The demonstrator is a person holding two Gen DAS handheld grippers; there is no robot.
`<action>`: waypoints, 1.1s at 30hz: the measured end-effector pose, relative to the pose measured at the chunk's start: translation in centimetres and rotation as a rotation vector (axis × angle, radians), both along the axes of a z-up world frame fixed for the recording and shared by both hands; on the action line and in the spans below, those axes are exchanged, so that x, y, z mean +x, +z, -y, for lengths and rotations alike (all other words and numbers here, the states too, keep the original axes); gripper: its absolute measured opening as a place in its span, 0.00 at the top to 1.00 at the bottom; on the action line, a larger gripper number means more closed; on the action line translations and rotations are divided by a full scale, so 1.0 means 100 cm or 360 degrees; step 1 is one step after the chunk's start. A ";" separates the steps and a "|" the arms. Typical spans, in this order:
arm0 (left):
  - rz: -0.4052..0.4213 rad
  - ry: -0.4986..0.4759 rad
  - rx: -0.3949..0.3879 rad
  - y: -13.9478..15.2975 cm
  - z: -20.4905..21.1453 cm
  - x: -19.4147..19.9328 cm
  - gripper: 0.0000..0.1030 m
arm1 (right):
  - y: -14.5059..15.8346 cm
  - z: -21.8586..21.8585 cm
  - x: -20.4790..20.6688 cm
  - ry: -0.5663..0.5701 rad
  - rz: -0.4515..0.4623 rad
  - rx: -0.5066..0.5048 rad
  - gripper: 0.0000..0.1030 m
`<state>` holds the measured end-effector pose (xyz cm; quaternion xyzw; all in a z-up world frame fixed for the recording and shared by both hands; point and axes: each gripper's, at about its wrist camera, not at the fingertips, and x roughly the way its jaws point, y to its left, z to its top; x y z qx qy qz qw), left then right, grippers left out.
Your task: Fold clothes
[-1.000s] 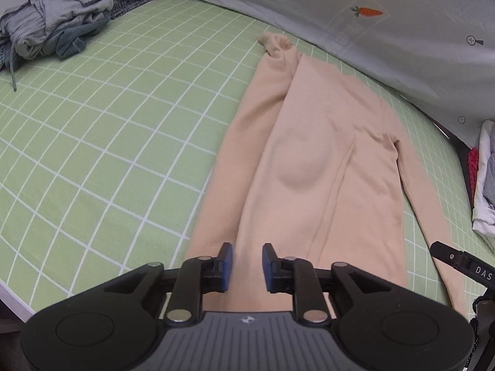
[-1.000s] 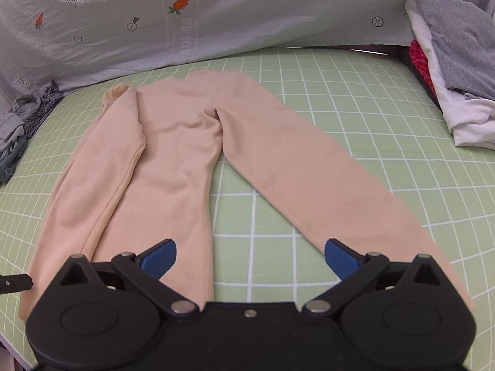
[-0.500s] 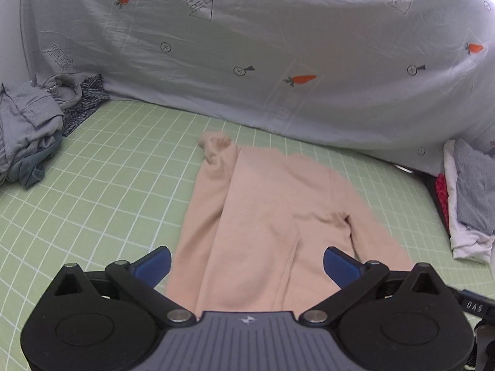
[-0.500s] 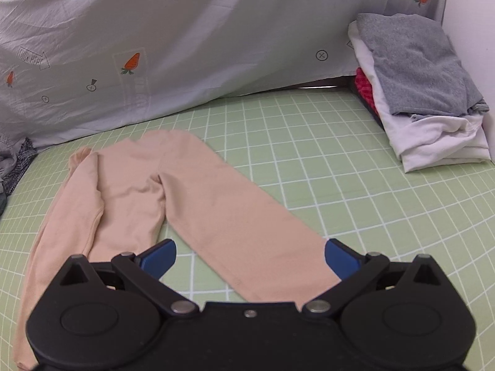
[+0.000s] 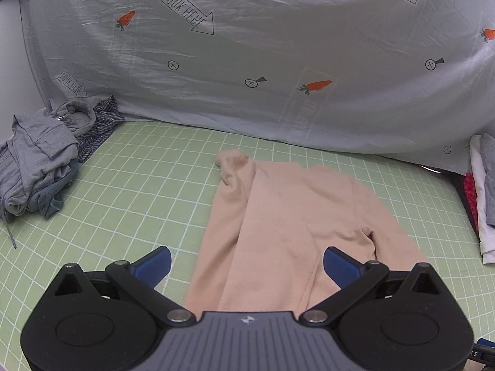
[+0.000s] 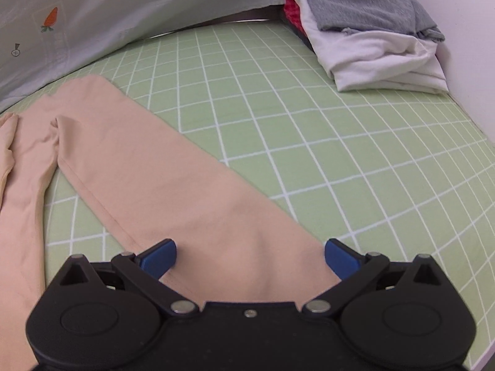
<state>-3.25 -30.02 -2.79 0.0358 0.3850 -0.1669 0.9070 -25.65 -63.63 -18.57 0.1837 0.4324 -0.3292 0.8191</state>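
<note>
Left claw [image 5: 247, 262] spread about as wide as it goes, blue pads clear of everything, nothing gripped, hanging over the near end of the peach long-sleeved knit top [image 5: 287, 216]. Right claw [image 6: 250, 258] also wide open and empty, pads either side of the top's outstretched sleeve [image 6: 173, 167], no pinch on the fabric.

Top lying flat on the green bed sheet with a white grid [image 5: 139, 185], one sleeve folded in over the body, the other angled out toward the right. Bottom hem and the cuff of the spread sleeve both lost under the black claw housings, so no telling exactly where they end.

Crumpled pile of grey and checked clothes [image 5: 46, 154] at far left, cut by the frame edge. Stack of folded grey, white and red garments [image 6: 371, 31] at far right, top cropped off.

Pale grey draped sheet with orange carrots [image 5: 247, 61] behind it all. Printed arrows reading "LOOK HERE", appearing mirrored or upside down, plus little crossed circles. Small logo on the left claw's grey ribbed body, too tiny to read. Letters "AS" at the bottom right corner of the left view, rest cut off.
</note>
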 end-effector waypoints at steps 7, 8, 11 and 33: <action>0.0056 0.0029 0.0005 0.008 0.006 -0.003 0.00 | -0.002 0.003 -0.002 -0.0046 0.0034 -0.0029 0.00; 0.0060 0.0017 0.0027 0.008 0.009 -0.004 0.00 | -0.002 0.003 -0.001 -0.0054 0.0036 -0.0033 0.00; 0.0073 -0.0021 0.0094 0.007 0.017 -0.005 0.00 | -0.003 0.000 -0.001 -0.0070 0.0052 -0.0053 0.00; -0.0126 0.0062 -0.0076 -0.012 -0.030 -0.008 0.01 | 0.054 -0.039 0.029 0.0301 0.0163 -0.0029 0.89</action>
